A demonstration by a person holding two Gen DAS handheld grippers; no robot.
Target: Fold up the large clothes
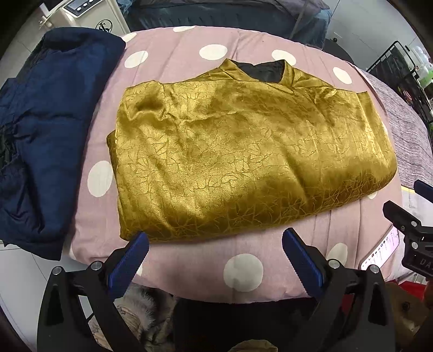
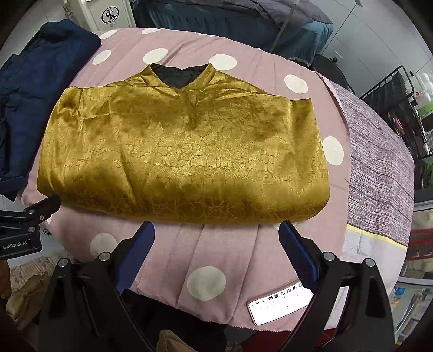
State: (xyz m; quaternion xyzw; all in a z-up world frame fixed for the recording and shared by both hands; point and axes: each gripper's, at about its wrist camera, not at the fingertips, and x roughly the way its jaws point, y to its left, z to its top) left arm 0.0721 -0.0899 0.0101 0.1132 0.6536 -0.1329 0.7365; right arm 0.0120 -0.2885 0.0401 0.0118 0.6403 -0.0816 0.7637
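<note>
Nearest, L wrist view: left gripper (image 1: 215,245), blue pads spread wide, nothing between, just short of garment's near edge. Same story R wrist view: right gripper (image 2: 216,238), jaws wide apart, empty, tips just shy of near fold. Lit phone (image 2: 278,303) flat on quilt beside right-hand finger, screen up.

Next out: gold garment (image 1: 243,151), shiny, crackle/leaf pattern, folded to a broad rectangle, centred on pink quilt w/ cream dots (image 1: 243,270). Near edge a rounded fold; some wrinkles across top layer. Collar at far side, black lining (image 1: 261,71) showing inside neck opening. Sleeves not visible, apparently tucked under; can't confirm.

To the left, at quilt's edge: navy garment (image 1: 46,130), rumpled pile, not touching the gold one.

R side of quilt: grey-purple striped cover (image 2: 379,168) under/beside it.

Far: dark blue bedding (image 2: 230,19) heaped behind; white appliance w/ round logo (image 2: 109,15) far left; black wire rack (image 2: 400,100) far right, contents too blurred to ID.
</note>
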